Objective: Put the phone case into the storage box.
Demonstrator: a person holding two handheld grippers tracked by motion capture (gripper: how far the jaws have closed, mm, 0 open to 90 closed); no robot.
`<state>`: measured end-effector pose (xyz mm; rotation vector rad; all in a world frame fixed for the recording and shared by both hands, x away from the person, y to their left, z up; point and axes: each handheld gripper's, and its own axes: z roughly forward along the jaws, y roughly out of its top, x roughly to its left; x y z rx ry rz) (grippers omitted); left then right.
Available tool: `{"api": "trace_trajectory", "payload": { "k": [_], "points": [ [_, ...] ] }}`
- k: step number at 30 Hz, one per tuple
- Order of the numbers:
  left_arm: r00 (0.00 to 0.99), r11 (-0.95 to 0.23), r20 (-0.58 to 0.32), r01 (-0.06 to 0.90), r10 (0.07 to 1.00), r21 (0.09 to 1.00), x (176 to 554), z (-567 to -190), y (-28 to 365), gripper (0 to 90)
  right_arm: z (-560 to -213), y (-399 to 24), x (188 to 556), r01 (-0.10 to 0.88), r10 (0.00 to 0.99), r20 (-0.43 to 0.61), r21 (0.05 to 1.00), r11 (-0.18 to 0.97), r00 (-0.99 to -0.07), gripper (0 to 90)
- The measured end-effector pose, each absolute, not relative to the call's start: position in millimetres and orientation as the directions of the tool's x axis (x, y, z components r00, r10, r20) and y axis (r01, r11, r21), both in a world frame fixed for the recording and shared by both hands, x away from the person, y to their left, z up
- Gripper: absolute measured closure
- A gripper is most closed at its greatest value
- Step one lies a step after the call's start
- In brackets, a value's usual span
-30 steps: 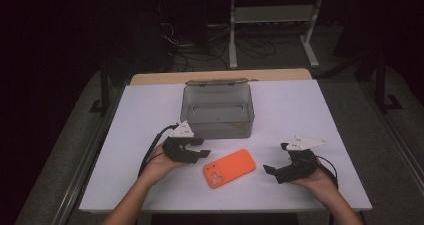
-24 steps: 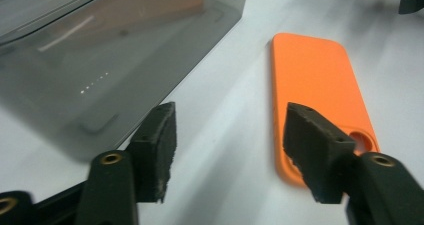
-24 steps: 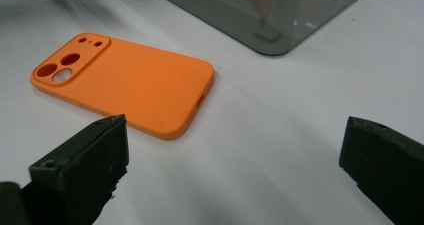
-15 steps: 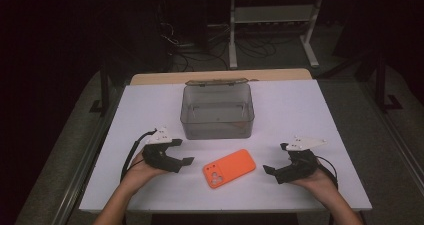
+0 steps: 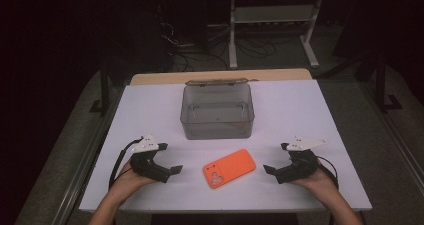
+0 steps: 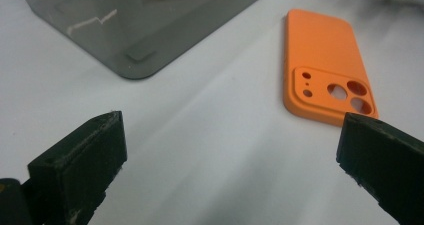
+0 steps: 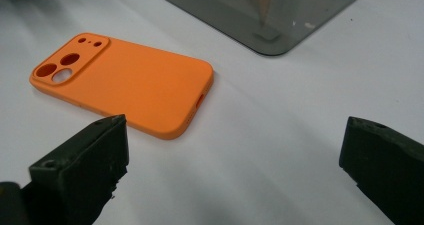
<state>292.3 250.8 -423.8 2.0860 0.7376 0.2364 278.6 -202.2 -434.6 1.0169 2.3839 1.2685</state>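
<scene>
An orange phone case (image 5: 229,168) lies camera-holes up on the white table (image 5: 300,110), near its front edge. Behind it stands a grey see-through box (image 5: 217,110). My left gripper (image 5: 168,160) rests left of the case, apart from it. Its jaws have just been opening, and they are wide open with nothing between them. In the left gripper view (image 6: 232,160) the case (image 6: 325,65) lies ahead on the right and the box (image 6: 145,20) ahead on the left. My right gripper (image 5: 276,158) sits open right of the case (image 7: 135,80), with bare table between its jaws (image 7: 235,160).
The box (image 7: 260,10) has a tan strip along its far rim and a faint orange tint inside. Dark floor with cables and a metal stand (image 5: 272,15) lies beyond the table's far edge. Bare table spreads to both sides of the box.
My left gripper has drawn back from the box's near left corner, to the left and toward the front edge, and its jaws have opened wide. The right gripper, case and box stayed put.
</scene>
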Motion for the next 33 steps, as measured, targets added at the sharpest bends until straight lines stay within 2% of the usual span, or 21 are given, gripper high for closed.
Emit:
{"api": "trace_trajectory", "payload": {
  "k": [17, 33],
  "points": [
    [0.827, -0.479, -0.054, 0.376, 0.56, 0.793, 294, -421, 248, 0.0, -435, -201, 279, 0.463, 0.685, 0.095, 0.802, 0.377, -0.722, 0.0],
    [0.841, -0.477, -0.061, 0.364, 0.538, 0.8, 299, -413, 230, 0.0, -435, -201, 279, 0.465, 0.688, 0.096, 0.802, 0.374, -0.719, 0.0]
  ]
}}
